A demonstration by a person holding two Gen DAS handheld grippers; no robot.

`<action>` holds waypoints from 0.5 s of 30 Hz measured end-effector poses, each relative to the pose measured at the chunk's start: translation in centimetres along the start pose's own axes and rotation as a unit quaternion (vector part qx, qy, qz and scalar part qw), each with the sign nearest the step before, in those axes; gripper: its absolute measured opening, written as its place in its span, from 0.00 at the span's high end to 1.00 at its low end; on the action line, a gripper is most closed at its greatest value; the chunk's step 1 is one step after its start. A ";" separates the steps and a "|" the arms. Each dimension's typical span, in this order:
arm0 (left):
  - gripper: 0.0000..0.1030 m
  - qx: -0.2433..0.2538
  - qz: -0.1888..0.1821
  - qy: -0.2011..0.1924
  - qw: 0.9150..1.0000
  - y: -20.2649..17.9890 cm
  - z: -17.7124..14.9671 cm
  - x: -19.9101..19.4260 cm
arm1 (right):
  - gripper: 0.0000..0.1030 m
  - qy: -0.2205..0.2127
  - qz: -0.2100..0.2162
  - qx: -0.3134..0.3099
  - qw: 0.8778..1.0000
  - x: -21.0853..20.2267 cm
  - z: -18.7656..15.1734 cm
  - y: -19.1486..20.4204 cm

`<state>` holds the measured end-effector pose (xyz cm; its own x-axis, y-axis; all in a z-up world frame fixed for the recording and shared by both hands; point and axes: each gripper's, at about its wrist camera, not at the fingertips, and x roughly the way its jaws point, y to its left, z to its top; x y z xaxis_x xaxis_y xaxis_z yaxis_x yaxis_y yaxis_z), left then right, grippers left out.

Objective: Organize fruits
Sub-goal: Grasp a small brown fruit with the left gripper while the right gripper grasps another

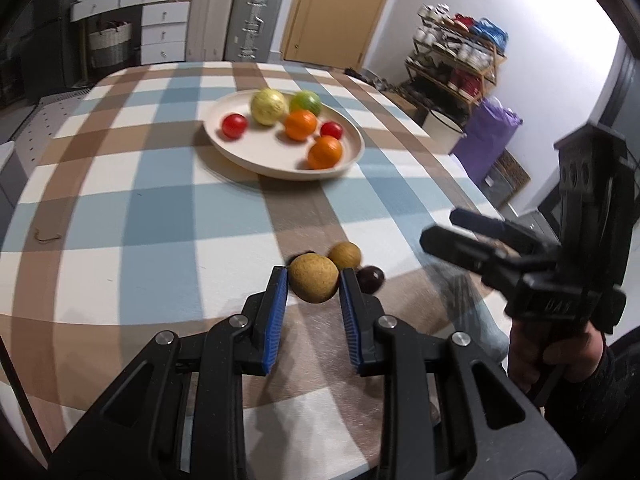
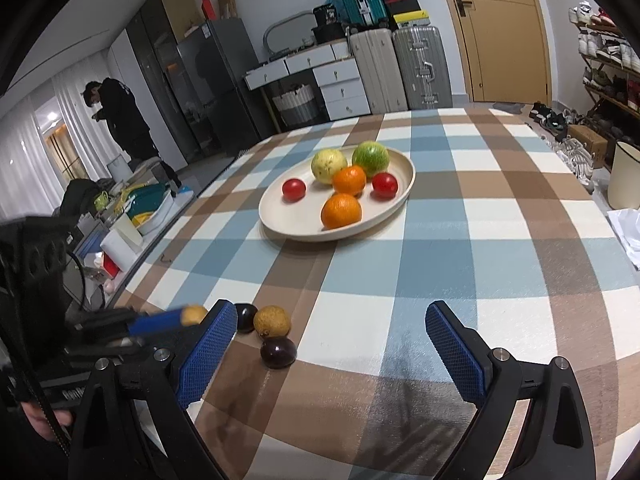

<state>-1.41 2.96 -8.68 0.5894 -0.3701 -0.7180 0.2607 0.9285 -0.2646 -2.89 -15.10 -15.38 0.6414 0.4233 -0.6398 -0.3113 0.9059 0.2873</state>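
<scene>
My left gripper (image 1: 313, 280) is shut on a tan round fruit (image 1: 313, 283) and holds it just above the checked tablecloth; it also shows in the right wrist view (image 2: 194, 314). A second tan fruit (image 1: 344, 255) (image 2: 272, 321) and two dark plums (image 1: 370, 279) (image 2: 278, 352) (image 2: 245, 316) lie beside it. A cream plate (image 1: 256, 160) (image 2: 276, 226) in the table's middle holds two oranges, two red tomatoes, a yellow fruit and a green fruit. My right gripper (image 2: 332, 324) is open and empty, low over the near table; it shows at the right in the left wrist view (image 1: 438, 230).
The checked table (image 2: 500, 240) spreads wide around the plate. Beyond it stand suitcases (image 2: 396, 68), white drawers, a door and a shoe rack (image 1: 460, 60). A person (image 2: 120, 116) stands far left by the fridge. A white bucket (image 2: 624, 176) sits off the table's right.
</scene>
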 end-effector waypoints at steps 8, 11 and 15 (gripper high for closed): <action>0.77 -0.014 0.019 -0.013 1.000 1.6 0.3 -1.4 | 0.06 0.036 -0.006 -0.024 0.999 2.0 -0.4 1.4; 0.77 -0.017 0.020 -0.017 1.000 1.9 0.3 -1.7 | 0.06 0.045 -0.008 -0.036 0.998 2.6 -0.5 2.1; 0.77 -0.020 0.021 -0.023 0.999 2.2 0.4 -2.1 | 0.06 0.051 -0.008 -0.043 0.998 3.0 -0.5 2.5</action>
<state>-1.73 5.77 -7.49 0.6332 -0.3314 -0.6995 0.2050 0.9432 -0.2614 -2.13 -11.55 -16.88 0.5733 0.4020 -0.7139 -0.3639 0.9057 0.2177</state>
